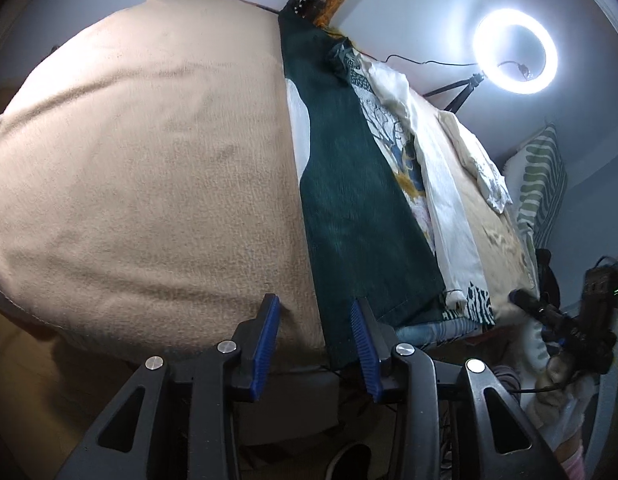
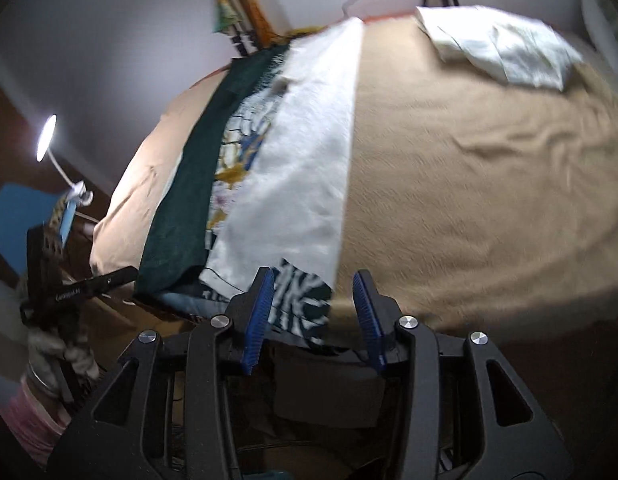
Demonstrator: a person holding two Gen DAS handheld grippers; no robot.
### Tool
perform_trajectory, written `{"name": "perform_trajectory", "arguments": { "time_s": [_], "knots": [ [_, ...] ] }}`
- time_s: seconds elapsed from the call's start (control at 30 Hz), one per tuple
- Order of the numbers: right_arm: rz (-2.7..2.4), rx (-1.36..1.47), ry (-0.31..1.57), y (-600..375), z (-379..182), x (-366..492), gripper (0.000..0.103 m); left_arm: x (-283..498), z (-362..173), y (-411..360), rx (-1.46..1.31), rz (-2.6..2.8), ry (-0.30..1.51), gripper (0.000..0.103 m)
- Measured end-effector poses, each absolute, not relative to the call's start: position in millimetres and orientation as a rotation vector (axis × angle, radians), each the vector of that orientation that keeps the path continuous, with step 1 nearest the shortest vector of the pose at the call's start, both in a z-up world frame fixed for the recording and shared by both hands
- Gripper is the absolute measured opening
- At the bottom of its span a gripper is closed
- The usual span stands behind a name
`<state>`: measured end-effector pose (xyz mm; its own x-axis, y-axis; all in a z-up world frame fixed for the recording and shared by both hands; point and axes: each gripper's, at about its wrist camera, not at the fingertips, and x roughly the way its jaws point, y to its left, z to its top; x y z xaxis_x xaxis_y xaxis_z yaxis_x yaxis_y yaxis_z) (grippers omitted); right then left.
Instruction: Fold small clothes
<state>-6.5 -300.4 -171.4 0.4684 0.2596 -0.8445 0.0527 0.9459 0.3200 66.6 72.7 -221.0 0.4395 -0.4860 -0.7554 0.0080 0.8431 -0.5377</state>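
Observation:
Several flat clothes lie overlapped in a strip across the bed: a dark green cloth, a printed cloth and a white cloth. A green-and-white striped piece hangs over the near bed edge. My left gripper is open at the near edge, straddling the green cloth's left hem; its pads are not pressing on it. My right gripper is open around the striped piece and the white cloth's corner. That view is blurred.
A beige blanket covers the bed. A crumpled white garment lies at the far right, with a striped pillow beyond it. A ring light stands behind the bed. A desk lamp is at the left.

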Motion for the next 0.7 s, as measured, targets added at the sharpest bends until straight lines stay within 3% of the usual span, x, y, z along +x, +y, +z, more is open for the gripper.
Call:
{"name": "perform_trajectory", "arguments": {
  "time_s": [0.23,0.3,0.37,0.43,0.5,0.7],
  "knots": [
    [0.215,0.452,1.134,-303,-201,-3,0.044,65,-224,71,-0.562,-0.362,1.103,0.031],
    [0.231,0.465,1.135,-301,-208,-3,0.043,66,-225,67,-0.553,-0.378,1.118,0.016],
    [0.241,0.479,1.130,-303,-209,-1,0.042,67,-227,64,-0.551,-0.384,1.130,0.009],
    [0.262,0.503,1.137,-305,-212,0,0.022,67,-227,61,-0.537,-0.385,1.132,0.001],
    [0.287,0.533,1.150,-306,-216,0,0.011,68,-226,60,-0.539,-0.388,1.129,0.000],
    [0.346,0.695,1.087,-319,-210,2,0.006,69,-212,67,-0.574,-0.397,1.090,0.000]
  ]
}}
